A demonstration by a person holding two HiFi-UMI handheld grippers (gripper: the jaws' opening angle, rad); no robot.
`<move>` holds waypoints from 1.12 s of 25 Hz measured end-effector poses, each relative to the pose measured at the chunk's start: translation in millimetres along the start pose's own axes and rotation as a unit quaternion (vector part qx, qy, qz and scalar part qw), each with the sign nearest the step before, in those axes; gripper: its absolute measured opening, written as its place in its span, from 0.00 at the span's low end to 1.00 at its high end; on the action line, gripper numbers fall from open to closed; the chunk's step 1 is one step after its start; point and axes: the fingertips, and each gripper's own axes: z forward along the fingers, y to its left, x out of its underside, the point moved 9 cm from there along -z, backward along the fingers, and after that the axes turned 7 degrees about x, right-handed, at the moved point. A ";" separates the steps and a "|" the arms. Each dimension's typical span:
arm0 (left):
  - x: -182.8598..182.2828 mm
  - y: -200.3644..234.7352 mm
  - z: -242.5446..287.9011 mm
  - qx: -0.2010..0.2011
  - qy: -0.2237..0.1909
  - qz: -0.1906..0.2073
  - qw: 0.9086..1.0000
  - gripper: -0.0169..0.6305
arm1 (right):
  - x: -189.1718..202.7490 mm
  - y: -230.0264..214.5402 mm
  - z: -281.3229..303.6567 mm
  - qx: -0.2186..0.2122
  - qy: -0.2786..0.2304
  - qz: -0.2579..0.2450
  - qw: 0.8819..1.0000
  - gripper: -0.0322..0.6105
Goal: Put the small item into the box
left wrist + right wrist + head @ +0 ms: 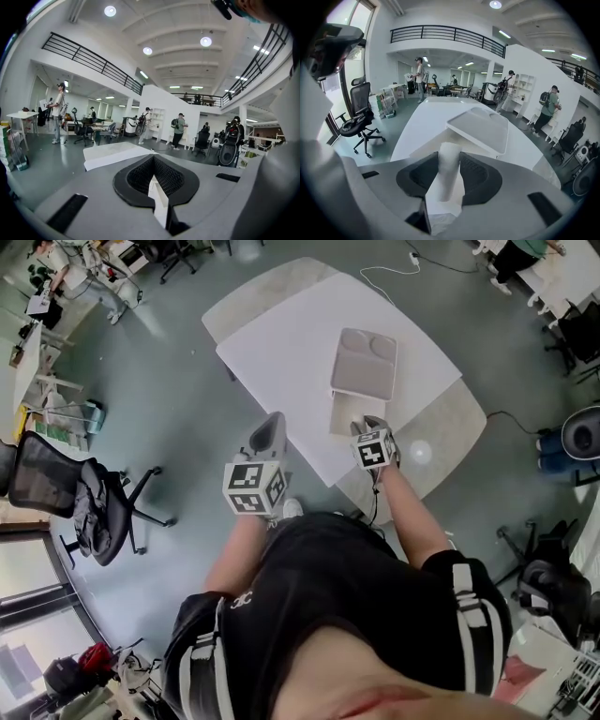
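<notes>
My right tongs point(373, 427) point(450, 161) are clamped on the small item point(446, 176). It's a short white roll, soft-looking and matte, w/ a rounded far end. The roll stands lengthwise btwn the black ribbed pads, tilted a bit left, and the far end pokes just past the tips. Its lower part is wrapped in sth thin and whitish that spreads out flat below the pads. Could be film or paper, can't tell which. The jaws sit mid-wide, one pad pressing each side of the roll.

So the item is in my grip, up in the air, not in the box point(345, 414) point(420, 150). The box sits on the white bench point(281, 343) point(426, 117) close to its near corner, along the near-right edge. It's pale, shallow and rectangular. Its lid point(365, 363) point(480, 129) is swung up on the far side, a light grey tray-like panel w/ rounded corners. My right tongs hang at the bench's near edge, just in front of the box, pointing at it.

My left tongs point(271, 430) point(154, 176) are off the bench, past its near-left edge, over the grey floor. The jaws are drawn together. A thin white sliver shows in the slit btwn the pads, can't tell what it is.
</notes>
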 end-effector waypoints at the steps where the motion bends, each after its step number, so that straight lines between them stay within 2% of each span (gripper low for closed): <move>1: -0.3 2.6 -0.4 -0.001 0.000 -0.002 1.000 0.05 | -0.4 0.3 2.3 0.000 0.004 -0.001 1.000 0.25; 7: 1.6 12.9 0.6 -0.004 0.000 -0.013 1.000 0.05 | 0.5 -0.5 10.6 0.009 0.029 -0.003 1.000 0.26; 12: -0.6 15.0 9.6 0.006 0.001 -0.020 1.000 0.05 | 0.6 -6.9 14.3 0.009 0.025 0.009 1.000 0.31; 16: -0.3 22.3 14.1 0.019 0.002 -0.021 1.000 0.05 | -3.8 -2.3 13.0 0.008 0.000 0.038 0.999 0.32; 20: -2.2 20.6 23.3 0.034 0.003 -0.017 0.999 0.05 | -11.3 -9.4 -2.3 0.027 -0.040 0.081 0.996 0.32; 25: -8.6 17.4 37.1 0.057 0.003 -0.010 0.998 0.05 | -30.1 -20.7 -29.4 0.050 -0.117 0.117 0.985 0.15; 28: -12.3 15.3 44.4 0.071 0.001 -0.005 0.997 0.05 | -42.8 -26.5 -47.5 0.072 -0.164 0.125 0.976 0.11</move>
